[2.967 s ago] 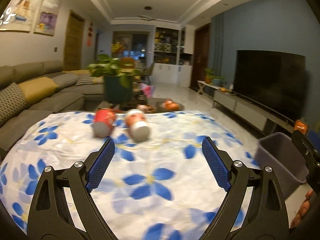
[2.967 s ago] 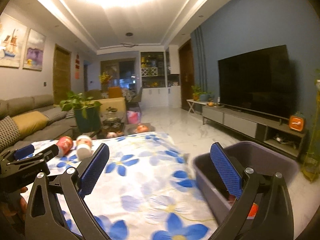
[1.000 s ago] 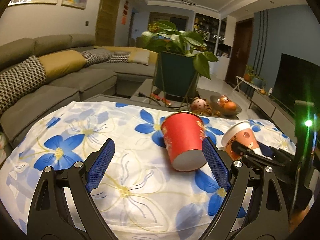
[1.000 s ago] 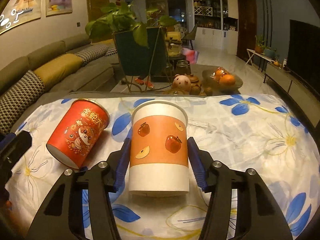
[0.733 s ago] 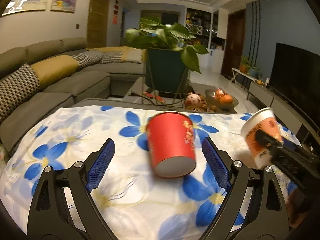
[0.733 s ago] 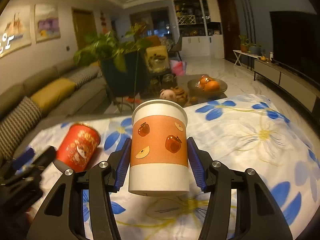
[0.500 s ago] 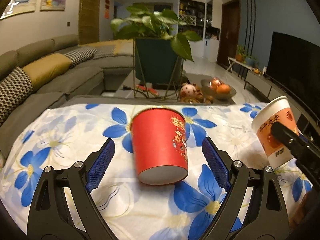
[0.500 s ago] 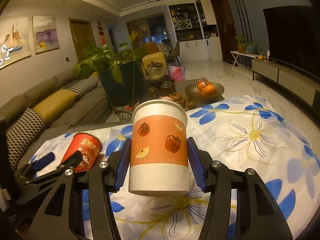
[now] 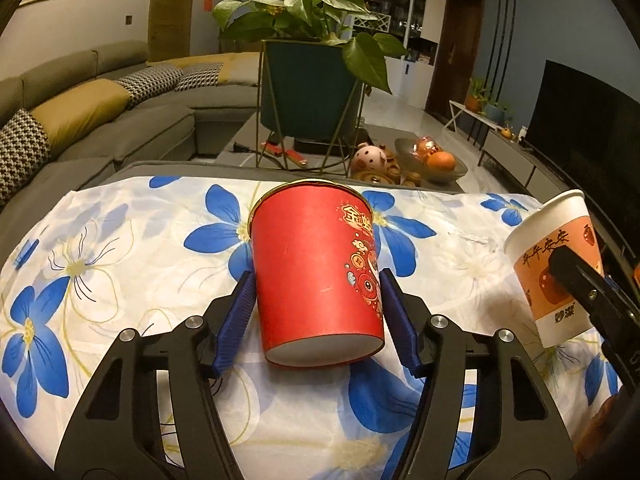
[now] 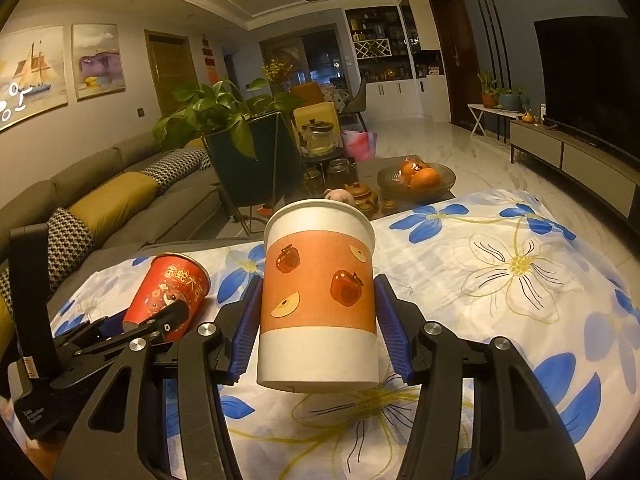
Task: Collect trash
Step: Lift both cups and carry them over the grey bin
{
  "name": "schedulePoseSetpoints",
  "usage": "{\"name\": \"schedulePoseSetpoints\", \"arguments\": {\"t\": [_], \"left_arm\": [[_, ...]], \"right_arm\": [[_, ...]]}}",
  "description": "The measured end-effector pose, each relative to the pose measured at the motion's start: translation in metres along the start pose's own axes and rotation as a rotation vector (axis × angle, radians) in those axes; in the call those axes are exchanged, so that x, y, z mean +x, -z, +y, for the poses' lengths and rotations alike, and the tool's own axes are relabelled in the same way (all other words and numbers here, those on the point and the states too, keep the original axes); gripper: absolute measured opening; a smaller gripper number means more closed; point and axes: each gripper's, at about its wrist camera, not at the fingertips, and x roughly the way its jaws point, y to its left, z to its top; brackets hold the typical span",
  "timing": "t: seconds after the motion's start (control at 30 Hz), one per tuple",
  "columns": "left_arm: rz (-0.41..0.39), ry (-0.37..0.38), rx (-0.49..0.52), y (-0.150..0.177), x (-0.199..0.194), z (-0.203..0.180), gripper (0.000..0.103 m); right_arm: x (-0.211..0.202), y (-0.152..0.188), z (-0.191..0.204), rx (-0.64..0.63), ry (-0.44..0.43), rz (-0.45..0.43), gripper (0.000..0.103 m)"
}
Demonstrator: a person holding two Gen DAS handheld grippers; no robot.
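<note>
A red paper cup (image 9: 304, 248) lies on its side on the blue-flowered cloth (image 9: 120, 260), base toward me. My left gripper (image 9: 317, 276) has its jaws closing around the cup, and the blue pads (image 9: 236, 316) meet both of its sides. An orange-and-white paper cup (image 10: 318, 300) with a fruit print is held upright just above the cloth, with my right gripper (image 10: 318, 280) shut on it. The left wrist view shows this orange cup (image 9: 548, 264) at the far right. The right wrist view shows the red cup (image 10: 168, 288) at lower left, partly hidden by a left gripper finger.
Past the cloth's far edge stand a big potted plant (image 9: 312, 92) on a wire stand and a low table with a fruit bowl (image 9: 432, 160). A grey sofa (image 9: 100, 120) runs along the left. A television (image 10: 592, 80) and low cabinet line the right wall.
My left gripper moved up to the red cup and its jaws narrowed from wide apart to the cup's sides. My right gripper lifted the orange cup a little off the cloth.
</note>
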Motion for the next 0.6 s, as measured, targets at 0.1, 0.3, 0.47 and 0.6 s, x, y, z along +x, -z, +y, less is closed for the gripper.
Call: {"name": "schedulePoseSetpoints", "arguments": {"t": [0.1, 0.3, 0.47, 0.6], "left_arm": [[-0.026, 0.004, -0.008, 0.000, -0.007, 0.001, 0.060], [-0.090, 0.023, -0.001, 0.003, -0.035, -0.005, 0.059], [-0.149, 0.069, 0.009, 0.011, -0.075, -0.019, 0.059], [-0.200, 0.111, 0.036, 0.018, -0.113, -0.042, 0.059]], "right_arm": [[-0.002, 0.000, 0.001, -0.005, 0.000, -0.001, 0.054], [-0.023, -0.003, -0.001, 0.006, -0.015, -0.025, 0.054], [-0.063, -0.002, -0.009, 0.011, -0.021, -0.074, 0.054], [-0.111, 0.002, -0.028, 0.023, 0.000, -0.125, 0.054]]}}
